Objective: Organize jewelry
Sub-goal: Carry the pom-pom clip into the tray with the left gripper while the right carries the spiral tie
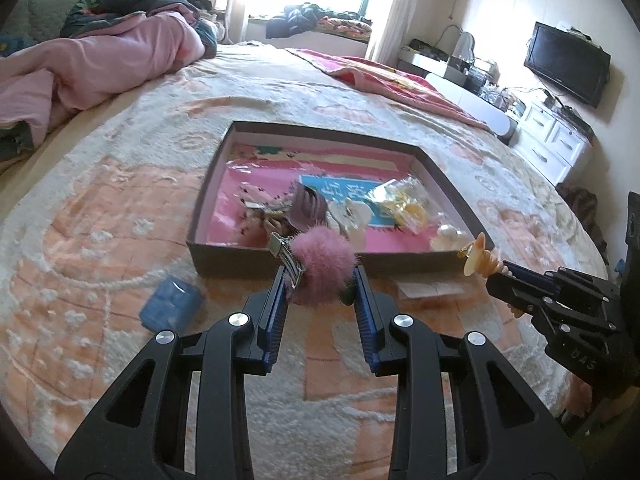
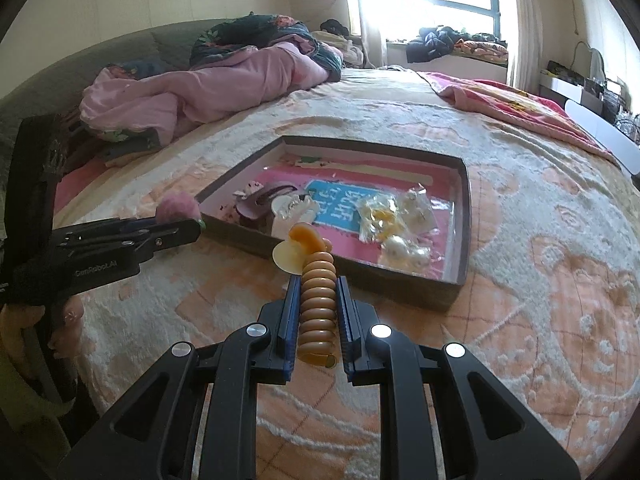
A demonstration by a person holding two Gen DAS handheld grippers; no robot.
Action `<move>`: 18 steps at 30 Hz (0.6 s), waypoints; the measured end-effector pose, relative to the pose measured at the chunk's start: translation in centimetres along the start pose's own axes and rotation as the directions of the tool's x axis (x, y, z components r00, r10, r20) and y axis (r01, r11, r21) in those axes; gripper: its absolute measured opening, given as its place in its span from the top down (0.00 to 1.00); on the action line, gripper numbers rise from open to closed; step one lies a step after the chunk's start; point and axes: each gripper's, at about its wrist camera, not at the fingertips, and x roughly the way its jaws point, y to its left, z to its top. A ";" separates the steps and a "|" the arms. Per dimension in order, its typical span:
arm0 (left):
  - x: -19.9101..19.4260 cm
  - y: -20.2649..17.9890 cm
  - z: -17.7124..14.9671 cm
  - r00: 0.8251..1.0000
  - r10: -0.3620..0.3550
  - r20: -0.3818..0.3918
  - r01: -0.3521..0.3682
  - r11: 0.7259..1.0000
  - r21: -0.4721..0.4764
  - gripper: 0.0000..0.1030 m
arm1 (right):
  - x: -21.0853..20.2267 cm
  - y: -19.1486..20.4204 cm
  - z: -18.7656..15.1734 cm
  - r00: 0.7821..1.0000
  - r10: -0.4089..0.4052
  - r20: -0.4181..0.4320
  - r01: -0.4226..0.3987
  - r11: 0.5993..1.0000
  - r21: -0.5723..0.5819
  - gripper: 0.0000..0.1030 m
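Left gripper (image 1: pixel 320 276) clamps a pink pom-pom clip (image 1: pixel 320 266) (metal clasp visible). Right gripper (image 2: pixel 318 284) grips an amber spiral hair tie (image 2: pixel 318 300), both just before the box (image 1: pixel 400 142).

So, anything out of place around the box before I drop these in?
Two things lie outside the box on the bedspread: a small blue case near its front left corner, and a pale paper slip by the front wall. Inside, items pile toward the near side. Nothing looks damaged.
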 end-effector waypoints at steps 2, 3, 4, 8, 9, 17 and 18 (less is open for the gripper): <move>0.0 0.3 0.3 1.000 0.005 0.005 -0.005 1.000 -0.002 0.77 | 0.1 0.0 0.5 1.000 0.003 0.007 -0.003 1.000 0.001 0.83; 0.0 0.4 0.5 1.000 0.006 0.007 -0.006 1.000 -0.001 0.77 | 0.3 0.0 0.7 1.000 0.003 0.010 -0.003 1.000 0.000 0.83; 0.0 0.5 0.7 1.000 0.009 0.009 -0.009 1.000 -0.001 0.77 | 0.3 0.0 0.9 1.000 0.002 0.014 -0.002 1.000 -0.003 0.83; 0.2 0.9 1.5 1.000 0.014 0.018 -0.014 1.000 0.001 0.77 | 0.6 -0.2 1.7 1.000 0.002 0.026 -0.002 1.000 -0.002 0.83; 0.3 0.9 1.6 1.000 0.015 0.019 -0.015 1.000 0.001 0.77 | 0.7 -0.3 1.9 1.000 0.000 0.028 0.000 1.000 -0.003 0.83; 1.0 0.9 2.9 0.999 0.013 0.030 -0.013 1.000 -0.005 0.77 | 1.2 -1.2 3.1 0.999 -0.013 0.039 0.013 1.000 -0.003 0.83; 1.1 1.0 3.0 0.999 0.013 0.031 -0.013 1.000 -0.005 0.77 | 1.2 -1.3 3.1 0.999 -0.016 0.040 0.016 1.000 -0.002 0.83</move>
